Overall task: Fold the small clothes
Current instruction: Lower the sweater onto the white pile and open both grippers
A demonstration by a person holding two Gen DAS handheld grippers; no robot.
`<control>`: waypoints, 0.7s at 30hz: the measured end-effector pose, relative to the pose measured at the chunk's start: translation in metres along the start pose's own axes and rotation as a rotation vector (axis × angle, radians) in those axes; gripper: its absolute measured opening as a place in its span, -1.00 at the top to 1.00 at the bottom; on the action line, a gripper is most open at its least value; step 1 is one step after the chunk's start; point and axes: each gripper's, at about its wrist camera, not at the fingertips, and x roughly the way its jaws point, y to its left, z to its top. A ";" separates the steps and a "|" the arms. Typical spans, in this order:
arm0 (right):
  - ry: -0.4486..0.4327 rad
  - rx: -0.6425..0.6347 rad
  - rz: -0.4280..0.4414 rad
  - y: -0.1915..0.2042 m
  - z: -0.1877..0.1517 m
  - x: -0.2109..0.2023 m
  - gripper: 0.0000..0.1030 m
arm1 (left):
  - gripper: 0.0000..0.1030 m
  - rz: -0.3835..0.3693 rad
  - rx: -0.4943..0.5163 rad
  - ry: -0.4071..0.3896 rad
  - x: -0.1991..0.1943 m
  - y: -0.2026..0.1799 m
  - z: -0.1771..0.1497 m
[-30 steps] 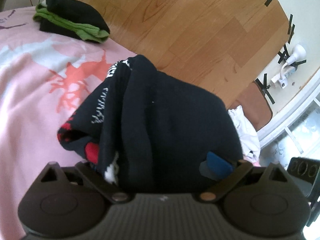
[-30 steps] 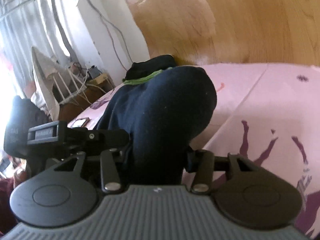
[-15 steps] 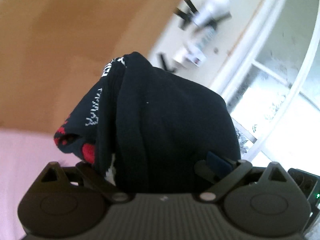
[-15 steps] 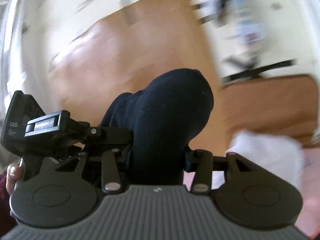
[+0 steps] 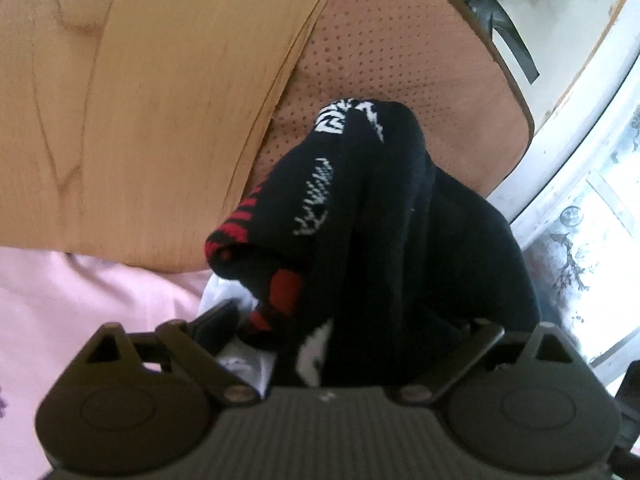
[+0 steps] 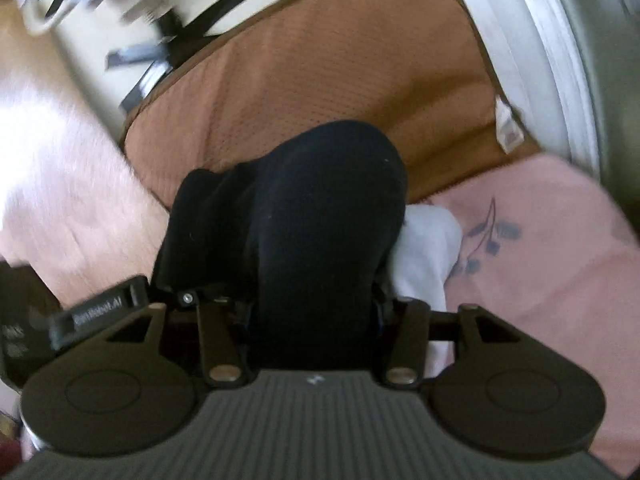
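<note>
A bundled black garment with red and white print (image 5: 360, 220) fills the left wrist view. My left gripper (image 5: 348, 320) is shut on it, its fingertips mostly buried in the cloth. The right wrist view shows the plain black side of the same bundle (image 6: 304, 220). It sits between the fingers of my right gripper (image 6: 312, 304), whose jaws are opening while the cloth still fills the gap. Both grippers hold it in the air over the bed's edge.
A white cloth (image 6: 424, 248) lies on the pink sheet (image 6: 540, 260) just under the bundle. Beyond it a brown perforated mat (image 5: 400, 40) lies on the wooden floor (image 5: 140, 100). Past the mat are a white window frame (image 5: 580, 168) and taped cables.
Both views have swung away from the pink bed and the folded dark stack towards the brown mat and window. The black bundle has travelled along in both grippers, keeping its shape.
</note>
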 end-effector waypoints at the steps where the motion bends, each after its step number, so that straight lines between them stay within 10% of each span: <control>1: -0.002 0.011 0.001 -0.005 0.001 -0.003 -0.15 | -0.83 0.012 0.001 0.005 -0.007 -0.004 -0.001; 9: -0.091 0.138 -0.106 0.004 -0.041 -0.093 -0.32 | -0.87 0.105 0.095 -0.095 -0.119 -0.015 -0.056; 21: 0.026 0.135 -0.058 0.064 -0.153 -0.160 -0.32 | -0.89 0.402 0.164 -0.076 -0.220 -0.001 -0.154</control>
